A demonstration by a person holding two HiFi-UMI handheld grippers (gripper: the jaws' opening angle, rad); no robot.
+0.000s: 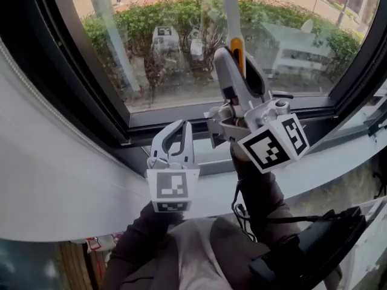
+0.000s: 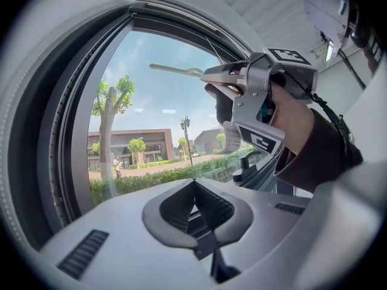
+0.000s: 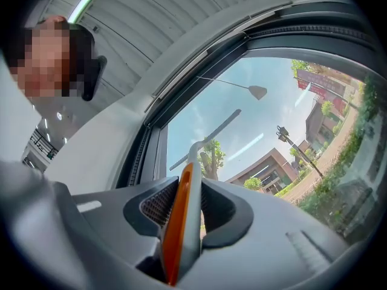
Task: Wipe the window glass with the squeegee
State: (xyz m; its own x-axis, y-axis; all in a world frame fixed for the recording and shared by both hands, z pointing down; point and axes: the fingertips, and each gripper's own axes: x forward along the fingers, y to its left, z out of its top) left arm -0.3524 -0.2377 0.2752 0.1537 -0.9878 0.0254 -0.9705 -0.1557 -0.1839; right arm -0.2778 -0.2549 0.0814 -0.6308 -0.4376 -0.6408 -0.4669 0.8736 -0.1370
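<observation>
Ena: Sleeves (image 1: 260, 192), dark ones, filled the bottom of the head view, nearest of all. What did the hands carry?

Tom: Each held a gripper. The left gripper (image 1: 179, 125) sat just below the middle of the picture, toward seven o'clock, and pointed at the foot of the dark window frame (image 1: 72, 71).

Ena: And its jaws?

Tom: The left gripper view showed them meeting at the tips with nothing between them, so it was clenched and empty.

Ena: Where was the squeegee (image 1: 233, 23)?

Tom: In the right gripper (image 1: 239, 71), which stood at about two o'clock from the left one, tilted upward. The right gripper view showed the pads clamped on either side of the orange-and-grey handle (image 3: 181, 222). From there the pale shaft ran up toward twelve o'clock, and the blade crossed the top edge of the head view in front of the window glass (image 1: 169, 71).

Ena: Did the blade touch the glass?

Tom: No view settled that.

Ena: Anything else?

Tom: A white sill (image 1: 54, 180) curved under the frame from nine o'clock round to three. Beyond the pane lay a green hedge (image 1: 139, 23).
</observation>
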